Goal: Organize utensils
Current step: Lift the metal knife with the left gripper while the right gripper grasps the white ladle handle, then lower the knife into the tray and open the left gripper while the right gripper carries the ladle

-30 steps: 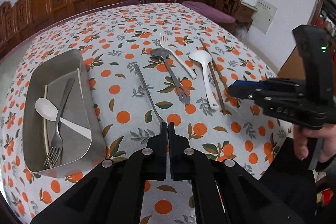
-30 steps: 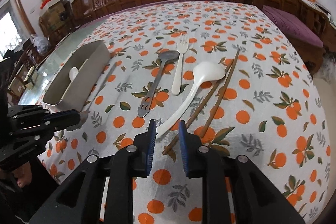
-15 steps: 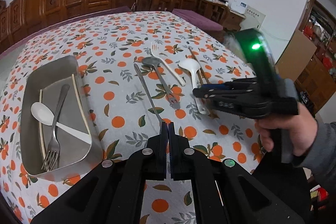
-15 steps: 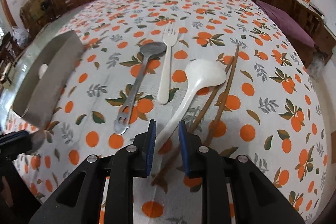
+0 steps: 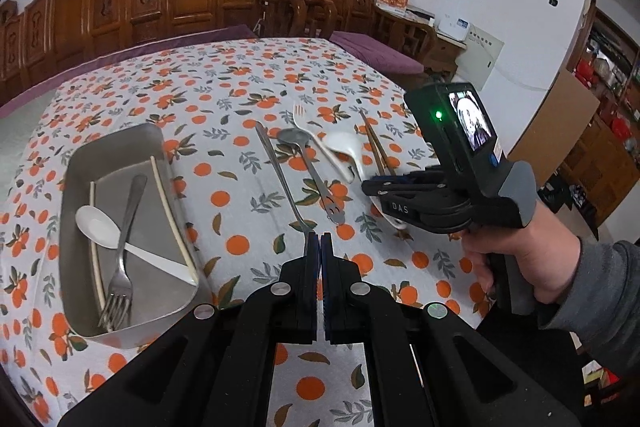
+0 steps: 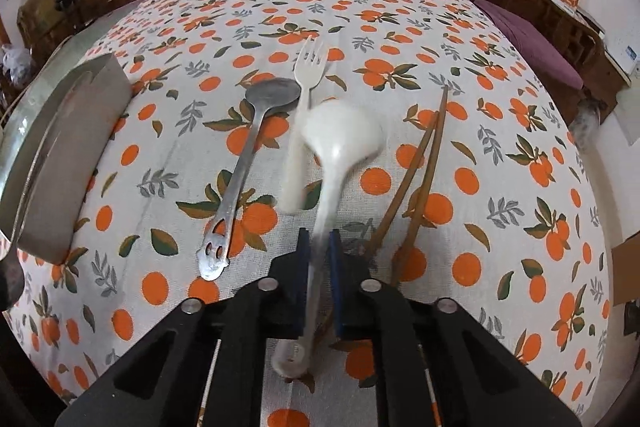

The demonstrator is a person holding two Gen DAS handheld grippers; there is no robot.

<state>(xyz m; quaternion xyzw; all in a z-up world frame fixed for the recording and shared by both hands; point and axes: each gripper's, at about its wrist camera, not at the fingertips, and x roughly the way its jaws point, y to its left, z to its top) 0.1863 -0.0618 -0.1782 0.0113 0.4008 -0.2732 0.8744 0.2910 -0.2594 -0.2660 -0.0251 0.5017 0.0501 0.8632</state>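
At the left of the left wrist view sits the metal tray (image 5: 76, 195), already holding a white spoon, a fork and pale chopsticks. Centre bottom, the left gripper (image 5: 320, 247) is pinched shut on nothing, poised above a slim metal utensil (image 5: 280, 179). Toward the right, the right gripper (image 6: 319, 251) has just been closing and now clamps the handle of the white ladle (image 6: 340, 135), whose bowl looks blurred. The brown chopsticks (image 6: 424, 163) lie just beside it. I'd lift straight, keep the grip firm, and clear those sticks before swinging toward the tray.
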